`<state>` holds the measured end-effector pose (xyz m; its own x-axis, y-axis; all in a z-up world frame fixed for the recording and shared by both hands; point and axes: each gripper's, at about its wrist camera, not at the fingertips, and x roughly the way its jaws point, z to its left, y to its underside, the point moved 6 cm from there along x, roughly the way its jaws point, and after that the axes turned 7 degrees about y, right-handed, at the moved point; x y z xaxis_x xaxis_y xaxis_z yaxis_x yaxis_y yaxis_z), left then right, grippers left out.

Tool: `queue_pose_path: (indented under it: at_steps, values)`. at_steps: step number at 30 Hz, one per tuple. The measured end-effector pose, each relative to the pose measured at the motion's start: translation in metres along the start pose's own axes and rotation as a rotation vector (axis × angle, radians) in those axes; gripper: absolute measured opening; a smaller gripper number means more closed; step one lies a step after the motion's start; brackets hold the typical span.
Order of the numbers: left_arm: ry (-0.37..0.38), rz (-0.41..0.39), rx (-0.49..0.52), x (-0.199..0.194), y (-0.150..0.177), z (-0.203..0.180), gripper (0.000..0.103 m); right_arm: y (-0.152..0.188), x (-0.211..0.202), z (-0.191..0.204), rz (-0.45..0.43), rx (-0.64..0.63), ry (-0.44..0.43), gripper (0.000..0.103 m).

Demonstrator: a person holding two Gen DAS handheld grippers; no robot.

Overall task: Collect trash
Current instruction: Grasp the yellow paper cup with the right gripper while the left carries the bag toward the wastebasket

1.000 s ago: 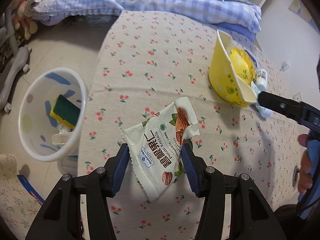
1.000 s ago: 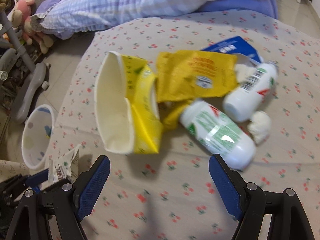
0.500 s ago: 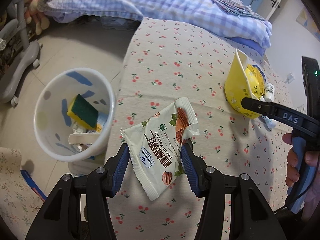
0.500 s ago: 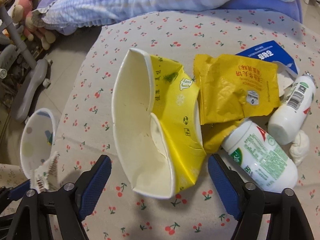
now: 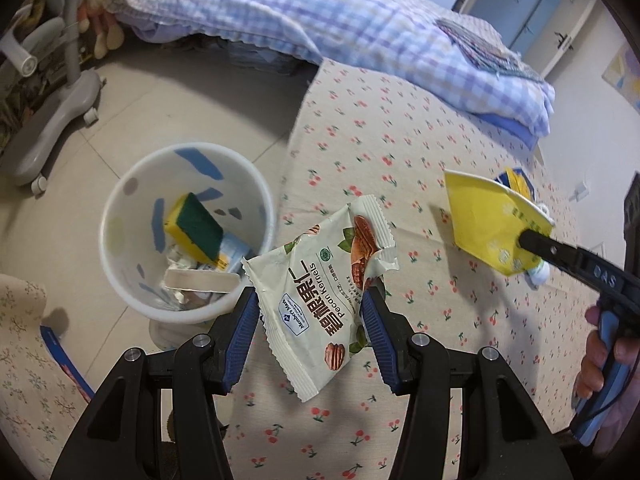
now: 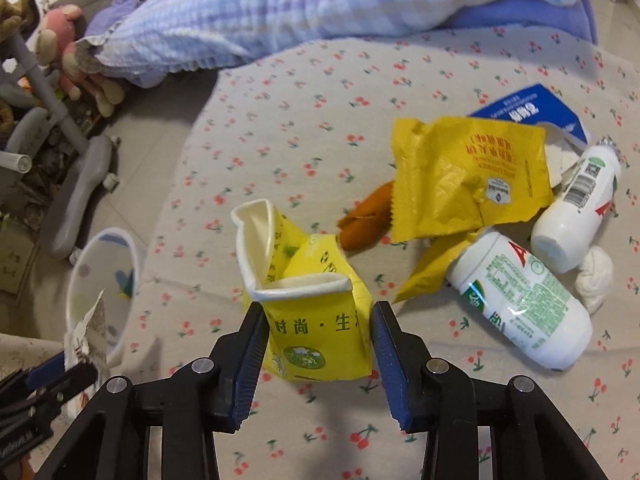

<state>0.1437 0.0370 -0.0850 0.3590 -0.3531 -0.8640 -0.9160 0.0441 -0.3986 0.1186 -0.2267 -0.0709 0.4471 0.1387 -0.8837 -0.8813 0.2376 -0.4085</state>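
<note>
My left gripper (image 5: 310,312) is closed down on the pecan packet (image 5: 326,286); the blue pads press both side edges of the cream wrapper, which sticks up and forward at the centre of the left wrist view. Just left of the packet, in the middle left of that frame, the white bin (image 5: 120,216) stands on the tiled floor beside the bed edge, with a yellow and green sponge (image 5: 194,230) and some scraps of paper lying inside it.

My right gripper (image 6: 318,332) has narrowed around the crushed yellow paper cup (image 6: 304,300), its pads against the cup's two sides at the lower centre of the right wrist view. The cup is flattened and its white rim (image 6: 296,284) is folded in. In the left wrist view the same cup (image 5: 492,224) shows at the right of the frame, raised above the cherry-print sheet (image 5: 380,148).

To the right of the cup in the right wrist view, more trash lies on the sheet: a yellow wrapper (image 6: 468,176), an orange piece (image 6: 366,216) poking out under its left edge, two white bottles (image 6: 524,300) (image 6: 576,200) lying on their sides, a white wad (image 6: 596,276) at the far right, and a blue carton (image 6: 528,114) behind the wrapper. A checked quilt (image 6: 320,4) fills the top of the frame.
</note>
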Motion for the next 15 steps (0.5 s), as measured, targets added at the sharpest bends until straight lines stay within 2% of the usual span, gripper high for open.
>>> queue_pose_path:
  at_steps: [8,15]
  values:
    - [-0.016,-0.062,-0.091,-0.020,-0.018,0.046,0.056,0.002,-0.018,0.030,-0.032,-0.036,-0.055,0.046]
    - [-0.061,-0.078,-0.123,-0.015,-0.029,0.079,0.056,-0.001,-0.019,0.059,-0.042,-0.067,-0.085,0.046]
